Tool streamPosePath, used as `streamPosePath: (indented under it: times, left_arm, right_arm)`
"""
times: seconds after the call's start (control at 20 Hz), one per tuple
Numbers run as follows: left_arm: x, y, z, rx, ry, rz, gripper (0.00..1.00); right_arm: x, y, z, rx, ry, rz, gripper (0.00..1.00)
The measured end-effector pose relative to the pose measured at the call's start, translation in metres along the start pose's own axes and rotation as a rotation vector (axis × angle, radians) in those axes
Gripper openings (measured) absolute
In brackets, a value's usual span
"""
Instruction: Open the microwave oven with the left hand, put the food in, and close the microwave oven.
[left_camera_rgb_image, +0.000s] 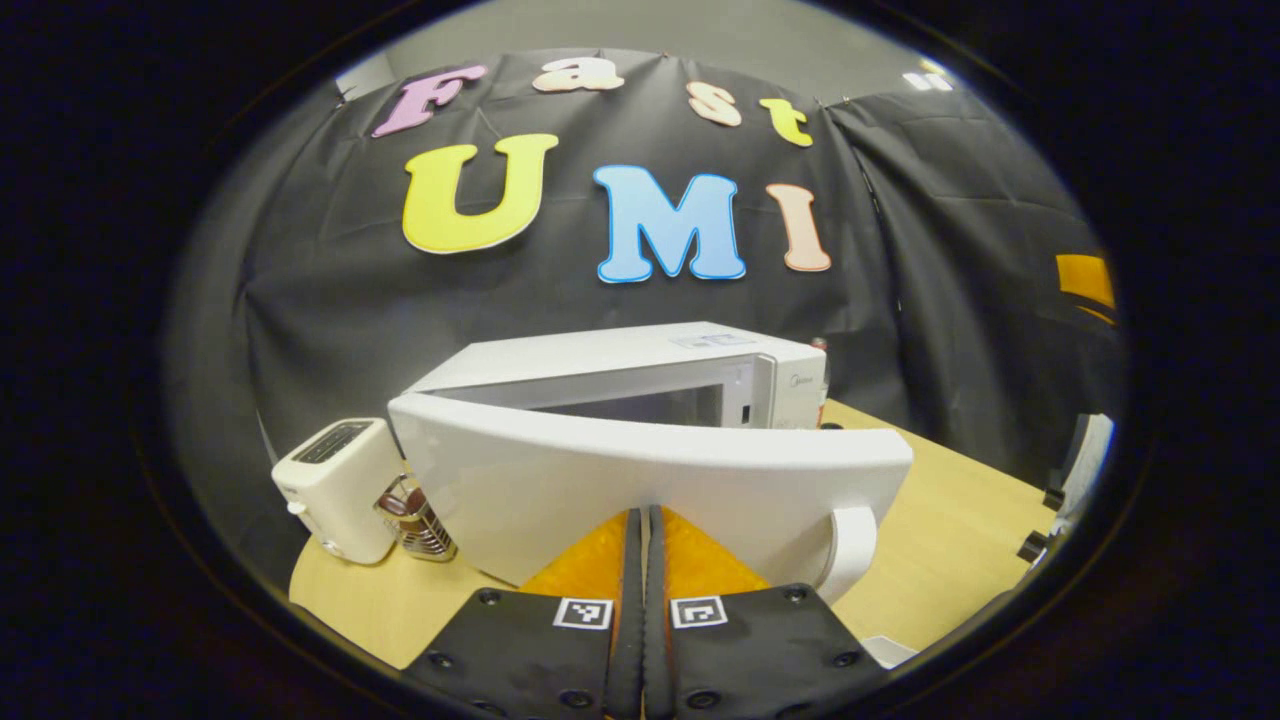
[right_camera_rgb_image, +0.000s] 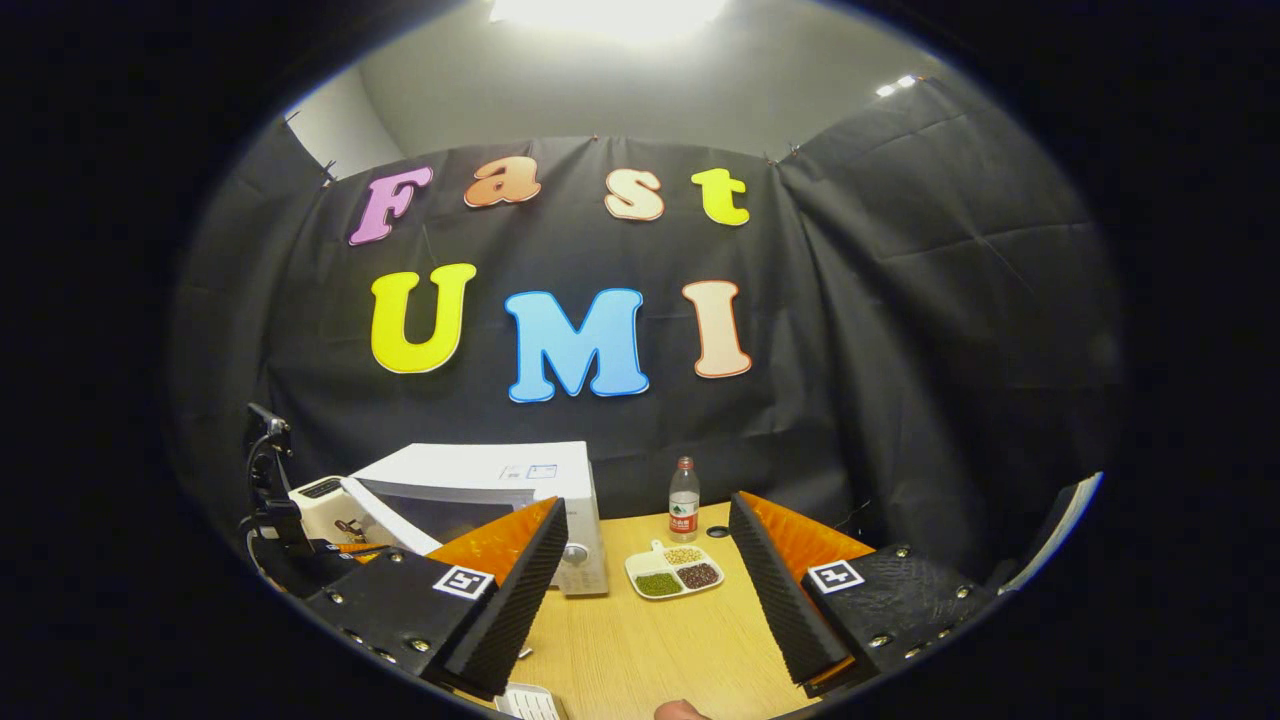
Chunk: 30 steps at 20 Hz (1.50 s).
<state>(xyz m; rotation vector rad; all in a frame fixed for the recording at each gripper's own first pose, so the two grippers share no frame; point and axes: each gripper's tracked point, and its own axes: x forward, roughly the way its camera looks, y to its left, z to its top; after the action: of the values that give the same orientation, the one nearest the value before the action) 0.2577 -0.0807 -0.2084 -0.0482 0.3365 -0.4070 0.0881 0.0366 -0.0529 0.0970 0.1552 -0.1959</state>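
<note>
Black cloth drapes the booth behind a pale wooden table (right_camera_rgb_image: 640, 640). On it stands a white microwave oven (left_camera_rgb_image: 640, 375), boxy and smooth, with its door (left_camera_rgb_image: 650, 485) swung partly open toward the left gripper's camera; the dark cavity shows above the door's top edge, and what lies inside cannot be told. A curved white handle (left_camera_rgb_image: 850, 550) sits at the door's right end. The left gripper (left_camera_rgb_image: 645, 540) has its jaws pressed together, tips right at the door's face. Left of the oven stand a cream toaster (left_camera_rgb_image: 335, 485) and a small wire holder (left_camera_rgb_image: 415, 520).

In the right gripper view, a white divided dish (right_camera_rgb_image: 675, 572) holds three heaps of beans or grains: pale, green and dark red. It lies just right of the microwave, near a clear plastic bottle (right_camera_rgb_image: 684, 500) with a red cap. The right gripper (right_camera_rgb_image: 645, 600) hangs wide open above the table, ribbed foam lining its fingers (right_camera_rgb_image: 520, 590).
</note>
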Motion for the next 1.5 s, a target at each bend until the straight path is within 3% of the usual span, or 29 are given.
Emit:
streamPosePath:
  times: [0.25,0.75,0.95,1.0,1.15,1.2,1.25,1.45,1.5]
  left_arm:
    - [0.030,-0.003,0.007,-0.017,-0.007,-0.022,0.07]
    - [0.077,0.011,0.015,-0.045,-0.027,-0.005,0.07]
    - [0.094,0.023,0.020,-0.039,-0.034,0.029,0.07]
    - [0.097,0.026,0.021,-0.042,-0.035,0.041,0.12]
    - [0.102,0.036,0.021,-0.061,-0.050,0.075,0.07]
    - [0.103,0.035,0.022,-0.058,-0.057,0.078,0.12]
    - [0.103,0.037,0.021,-0.059,-0.057,0.088,0.07]
    - [0.104,0.036,0.021,-0.068,-0.073,0.147,0.07]
    - [0.104,0.035,0.022,-0.063,-0.077,0.157,0.12]
  right_arm:
    - [0.000,-0.003,-0.004,-0.018,0.005,-0.046,0.98]
    - [0.005,0.006,-0.013,-0.065,0.033,-0.064,0.98]
    - [0.008,0.011,-0.018,-0.072,0.048,-0.053,0.98]
    - [0.008,0.012,-0.019,-0.073,0.049,-0.050,0.98]
    - [0.010,0.014,-0.022,-0.072,0.057,-0.041,0.98]
    - [0.009,0.014,-0.022,-0.072,0.060,-0.040,0.98]
    - [0.010,0.014,-0.024,-0.073,0.063,-0.037,0.98]
    - [0.010,0.019,-0.029,-0.059,0.085,-0.016,0.98]
    - [0.009,0.021,-0.030,-0.050,0.087,-0.009,0.98]
